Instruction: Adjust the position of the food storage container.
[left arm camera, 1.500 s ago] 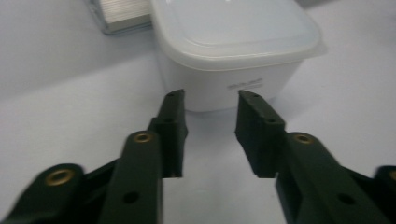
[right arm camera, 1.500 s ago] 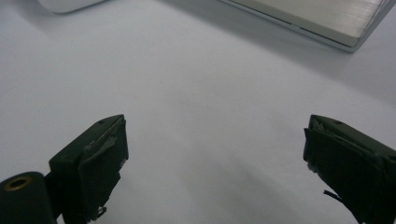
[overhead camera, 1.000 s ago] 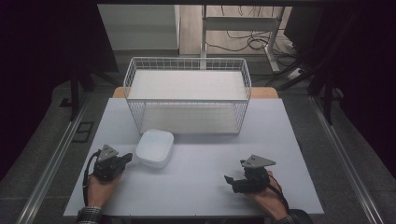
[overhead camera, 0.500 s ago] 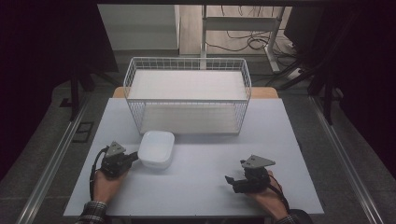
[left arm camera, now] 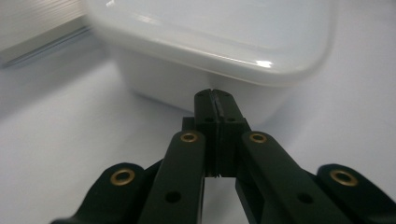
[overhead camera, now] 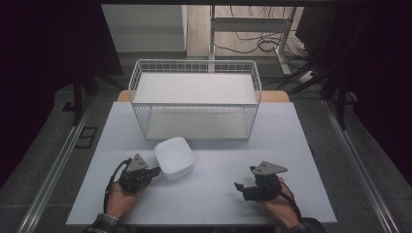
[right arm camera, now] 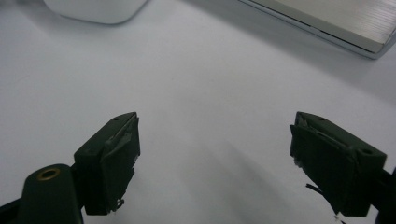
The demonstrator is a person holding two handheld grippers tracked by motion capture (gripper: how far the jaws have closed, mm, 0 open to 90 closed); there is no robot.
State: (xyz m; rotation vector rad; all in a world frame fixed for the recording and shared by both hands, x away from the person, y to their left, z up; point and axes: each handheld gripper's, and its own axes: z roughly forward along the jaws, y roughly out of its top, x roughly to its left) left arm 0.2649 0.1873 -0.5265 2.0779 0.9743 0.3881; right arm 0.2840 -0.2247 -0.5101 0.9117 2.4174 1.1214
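Glossy white plastic, square with rounded corners and a smooth rim: the shallow container (overhead camera: 174, 157) sits on the table (overhead camera: 301, 145) before the wire basket (overhead camera: 194, 104). The left hand-held gripper (overhead camera: 154, 172), jaws pressed together, touches its side; the right hand-held gripper (overhead camera: 238, 187) rests spread and empty.

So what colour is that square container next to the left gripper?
White, glossy plastic: the container shows best in the left gripper view, just beyond the shut left gripper.
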